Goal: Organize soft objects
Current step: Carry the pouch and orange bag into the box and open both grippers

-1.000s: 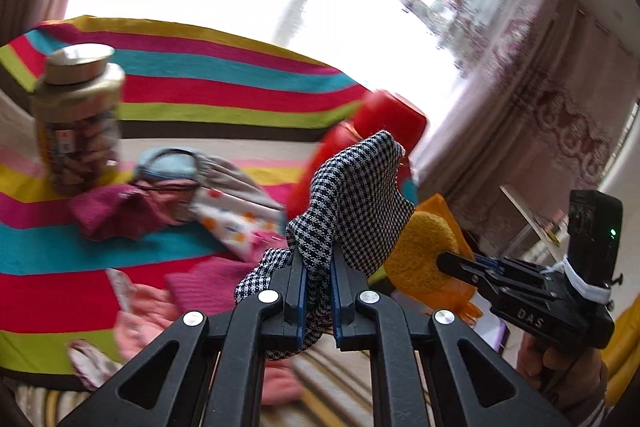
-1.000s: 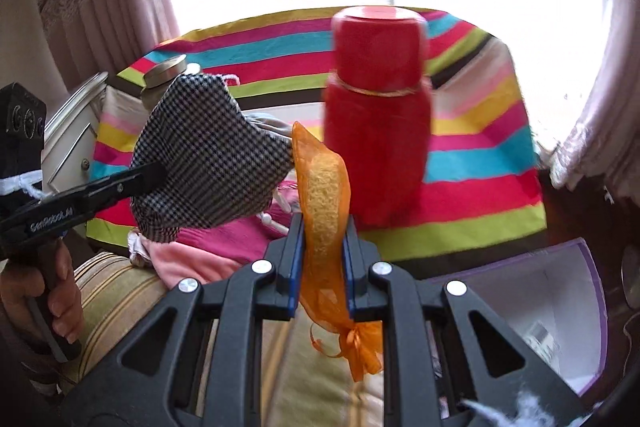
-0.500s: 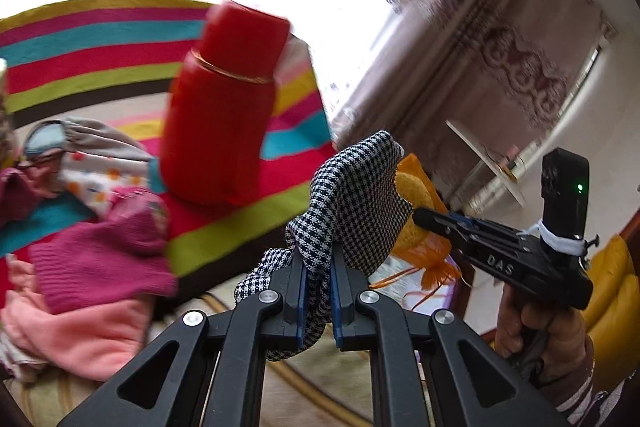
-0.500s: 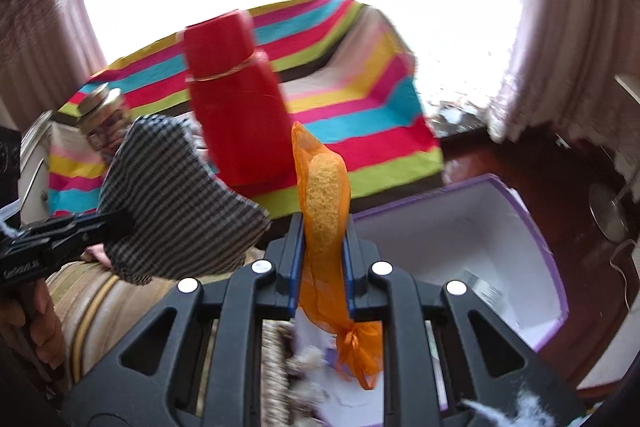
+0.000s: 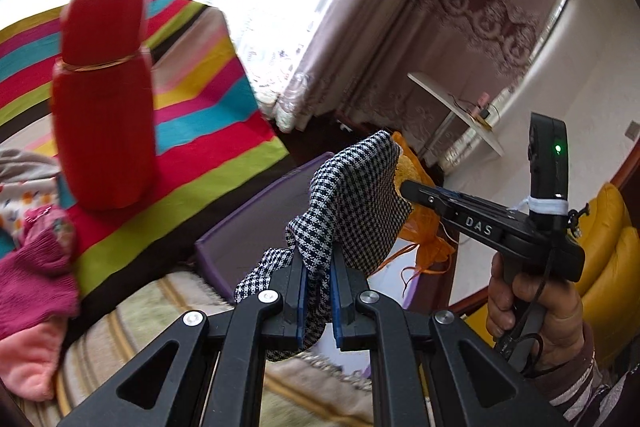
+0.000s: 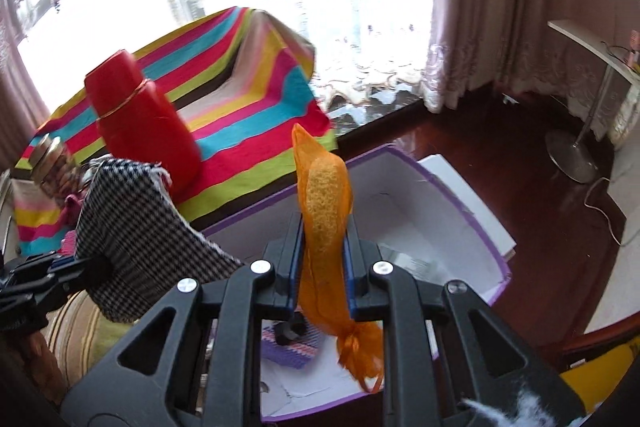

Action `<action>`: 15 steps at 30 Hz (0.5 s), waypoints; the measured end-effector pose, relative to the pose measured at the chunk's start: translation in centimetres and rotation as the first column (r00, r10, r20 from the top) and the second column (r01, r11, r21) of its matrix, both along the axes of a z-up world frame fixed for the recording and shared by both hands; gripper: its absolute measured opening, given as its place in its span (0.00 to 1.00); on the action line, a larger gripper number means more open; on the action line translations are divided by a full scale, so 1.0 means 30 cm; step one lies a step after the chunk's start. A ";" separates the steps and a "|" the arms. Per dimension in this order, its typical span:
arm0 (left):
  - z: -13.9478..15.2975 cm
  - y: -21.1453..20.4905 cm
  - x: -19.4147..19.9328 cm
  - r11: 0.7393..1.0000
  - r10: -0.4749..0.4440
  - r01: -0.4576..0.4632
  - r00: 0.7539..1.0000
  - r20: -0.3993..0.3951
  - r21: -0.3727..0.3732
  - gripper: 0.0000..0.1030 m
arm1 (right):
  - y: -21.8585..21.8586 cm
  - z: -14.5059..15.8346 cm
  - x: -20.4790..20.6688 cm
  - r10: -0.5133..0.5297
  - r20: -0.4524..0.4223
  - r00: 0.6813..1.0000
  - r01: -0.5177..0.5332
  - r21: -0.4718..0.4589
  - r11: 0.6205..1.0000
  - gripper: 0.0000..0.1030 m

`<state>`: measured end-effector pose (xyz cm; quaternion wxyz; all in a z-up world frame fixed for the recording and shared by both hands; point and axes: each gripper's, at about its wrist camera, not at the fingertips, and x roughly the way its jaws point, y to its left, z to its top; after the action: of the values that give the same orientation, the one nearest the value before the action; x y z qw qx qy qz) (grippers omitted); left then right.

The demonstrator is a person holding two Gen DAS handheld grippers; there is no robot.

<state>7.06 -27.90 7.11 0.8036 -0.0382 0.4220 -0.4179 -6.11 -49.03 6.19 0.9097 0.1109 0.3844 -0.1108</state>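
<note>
Orange mesh pouch (image 6: 325,211), upright and pinched in the right gripper (image 6: 323,267), hangs over the purple-rimmed box (image 6: 472,215), while the left gripper (image 5: 318,285), clamping the houndstooth cloth (image 5: 352,207), sits just beside the box's table-side rim.

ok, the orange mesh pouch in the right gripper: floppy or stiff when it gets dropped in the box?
Probably semi-soft: the orange mesh pouch stands upright above the right gripper, likely stiffened by its yellow spongy filling. Its tied ribbon tail hangs limp below. Looks light; it should land softly in the purple-edged white box, not roll.
</note>
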 end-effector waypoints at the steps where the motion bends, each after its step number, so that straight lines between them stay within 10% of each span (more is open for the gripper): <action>1: 0.002 -0.022 -0.003 1.000 -0.014 0.014 1.000 0.000 0.003 0.15 | -0.010 0.000 -0.001 -0.011 -0.001 1.000 0.011 0.001 1.000 0.22; 7: 0.021 -0.075 -0.024 0.999 -0.041 0.040 0.999 0.023 0.021 0.61 | -0.058 0.009 -0.020 -0.064 0.008 0.998 0.064 0.006 0.998 0.45; 15: 0.034 -0.036 -0.012 1.000 0.003 -0.003 1.000 0.028 0.022 0.62 | -0.035 0.007 -0.015 -0.026 0.010 1.000 0.026 0.011 1.000 0.45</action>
<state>6.71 -28.99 8.12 0.8104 -0.0240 0.4153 -0.4125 -6.57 -50.06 6.41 0.9095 0.1215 0.3791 -0.1201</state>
